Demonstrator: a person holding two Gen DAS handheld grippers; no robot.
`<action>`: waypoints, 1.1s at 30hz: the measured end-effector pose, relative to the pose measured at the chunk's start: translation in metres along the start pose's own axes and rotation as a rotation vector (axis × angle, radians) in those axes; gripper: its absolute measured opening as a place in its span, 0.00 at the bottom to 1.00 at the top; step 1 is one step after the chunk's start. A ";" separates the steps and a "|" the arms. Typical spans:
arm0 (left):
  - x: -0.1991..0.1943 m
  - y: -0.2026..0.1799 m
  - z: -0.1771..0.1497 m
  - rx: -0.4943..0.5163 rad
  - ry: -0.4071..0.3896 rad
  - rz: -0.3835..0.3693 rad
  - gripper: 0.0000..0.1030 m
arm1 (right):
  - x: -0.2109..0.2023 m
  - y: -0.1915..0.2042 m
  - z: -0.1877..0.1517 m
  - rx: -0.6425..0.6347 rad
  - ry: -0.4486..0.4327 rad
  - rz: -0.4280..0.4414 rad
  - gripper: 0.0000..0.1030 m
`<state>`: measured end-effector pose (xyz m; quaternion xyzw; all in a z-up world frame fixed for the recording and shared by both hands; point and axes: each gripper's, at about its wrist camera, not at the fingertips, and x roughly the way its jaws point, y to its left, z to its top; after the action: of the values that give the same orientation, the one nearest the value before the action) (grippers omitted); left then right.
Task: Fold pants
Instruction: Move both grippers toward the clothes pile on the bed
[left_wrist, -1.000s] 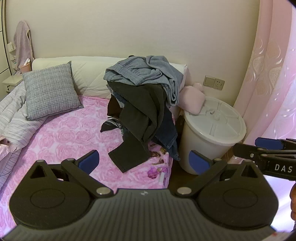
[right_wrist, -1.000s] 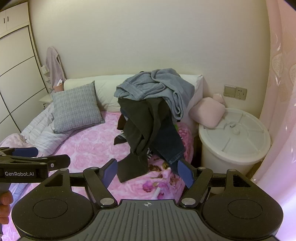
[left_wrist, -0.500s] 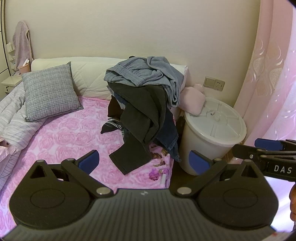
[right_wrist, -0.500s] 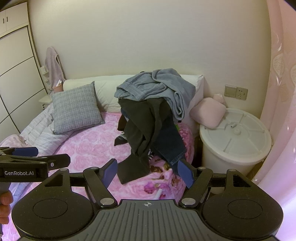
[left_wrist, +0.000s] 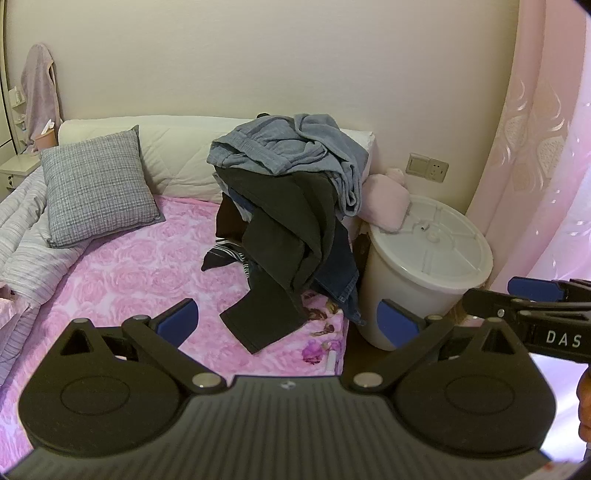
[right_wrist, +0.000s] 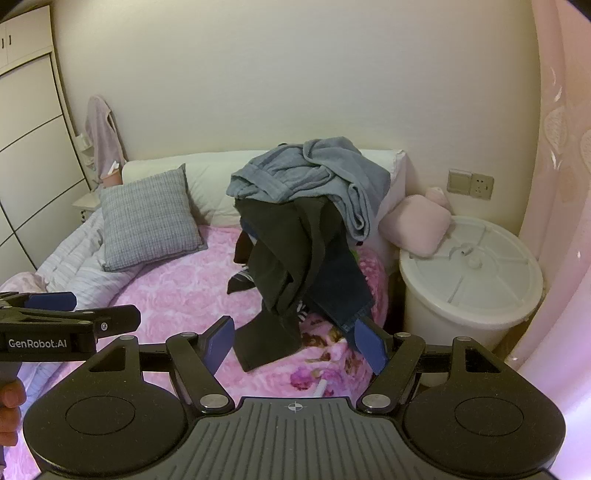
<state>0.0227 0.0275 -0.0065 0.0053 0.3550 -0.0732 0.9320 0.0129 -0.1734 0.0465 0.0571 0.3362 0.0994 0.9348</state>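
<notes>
A heap of pants rises at the head of the bed: grey-blue pants (left_wrist: 288, 147) (right_wrist: 314, 170) on top, dark charcoal pants (left_wrist: 291, 229) (right_wrist: 288, 254) draping down with one leg reaching the pink sheet, and dark blue jeans (left_wrist: 338, 266) (right_wrist: 340, 288) beneath on the right. My left gripper (left_wrist: 288, 321) is open, held well short of the heap with nothing between its blue pads. My right gripper (right_wrist: 295, 341) is open too, its pads framing the charcoal leg's end from a distance. Each gripper shows at the other view's edge.
The bed has a pink rose-print sheet (left_wrist: 140, 266), a grey checked pillow (left_wrist: 96, 184) and a striped duvet (left_wrist: 22, 236) at left. A white lidded bin (left_wrist: 424, 258) (right_wrist: 469, 273) stands right of the bed with a pink cushion (left_wrist: 384, 203) against it. Pink curtain (left_wrist: 546, 147) at right.
Both grippers have eased slightly back and left; the heap sits a little further right in view. Jaws stay open and nothing was taken hold of.
</notes>
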 end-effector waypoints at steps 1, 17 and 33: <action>0.000 0.000 0.000 0.001 0.001 0.000 0.99 | -0.002 0.000 0.000 0.000 0.000 0.001 0.67; 0.011 0.018 0.006 -0.003 0.010 -0.013 0.99 | 0.020 0.012 0.006 -0.008 0.014 -0.005 0.67; 0.030 0.028 0.021 -0.008 0.017 -0.015 0.99 | 0.040 0.015 0.017 -0.022 0.028 -0.014 0.67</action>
<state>0.0626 0.0495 -0.0119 -0.0005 0.3631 -0.0786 0.9284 0.0515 -0.1508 0.0371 0.0429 0.3483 0.0972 0.9313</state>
